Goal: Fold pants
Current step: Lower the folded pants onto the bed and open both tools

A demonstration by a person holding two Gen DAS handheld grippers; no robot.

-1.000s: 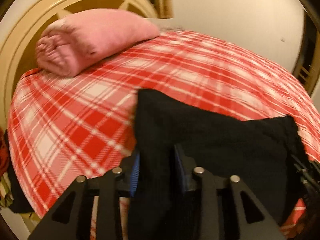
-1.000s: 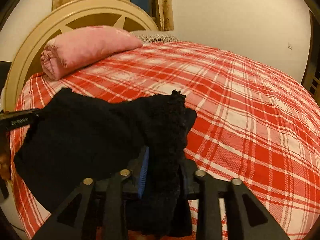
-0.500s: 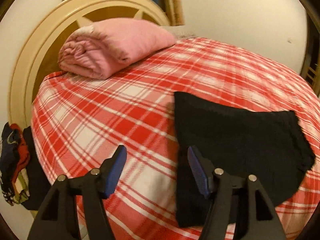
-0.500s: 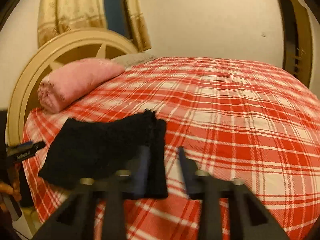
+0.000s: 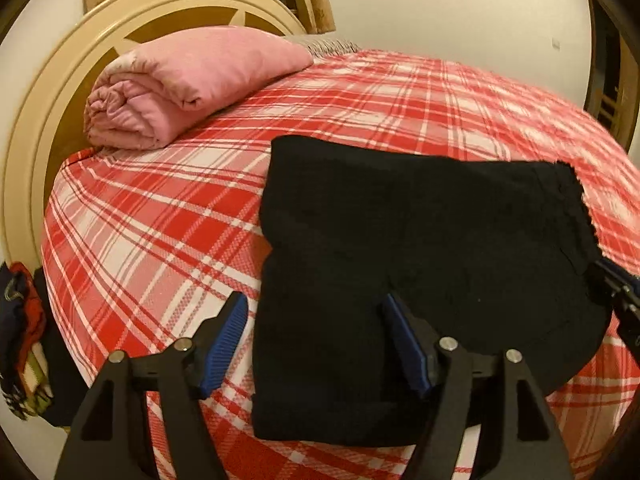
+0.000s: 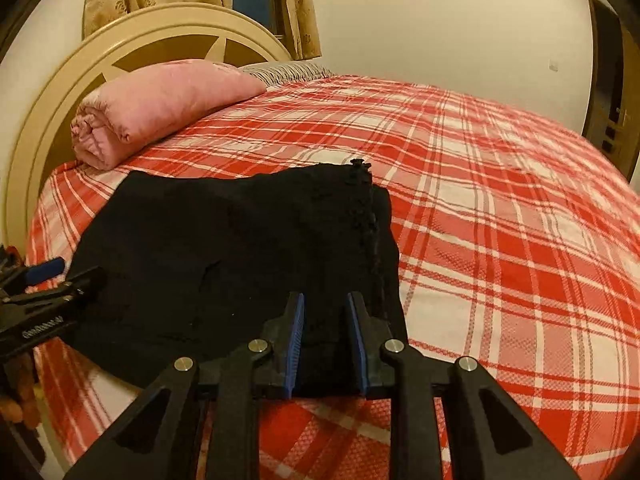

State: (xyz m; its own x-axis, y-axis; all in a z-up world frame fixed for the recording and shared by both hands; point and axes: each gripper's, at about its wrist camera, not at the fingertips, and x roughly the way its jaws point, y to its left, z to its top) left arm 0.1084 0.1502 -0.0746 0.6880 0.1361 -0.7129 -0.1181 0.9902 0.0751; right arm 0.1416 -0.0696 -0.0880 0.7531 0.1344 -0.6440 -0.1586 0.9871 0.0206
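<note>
The black pants (image 5: 420,232) lie folded and flat on the red plaid bed (image 5: 140,220). In the left wrist view my left gripper (image 5: 314,308) hovers over their near left edge. Its jaws are opening wide, the edge of the cloth lies under the gap, and the pads do not touch it. In the right wrist view my right gripper (image 6: 326,300) hangs over the near right corner of the pants (image 6: 240,248), beside the frayed hem (image 6: 366,216). Its jaws stand a narrow gap apart, black cloth shows through, and nothing is pinched. The left gripper's fingers (image 6: 86,280) show at the left.
A rolled pink blanket (image 5: 192,84) lies by the round cream headboard (image 5: 36,128). Dark and coloured clothes (image 5: 24,340) hang off the bed's left side. The plaid bedspread (image 6: 500,220) stretches to the right. A wall and a dark door (image 6: 612,100) stand behind.
Both grippers held the lifted pants a second ago and have let go; the pants now lie flat. The left jaws spread wide. The right gripper drew back, then came forward over the corner.
</note>
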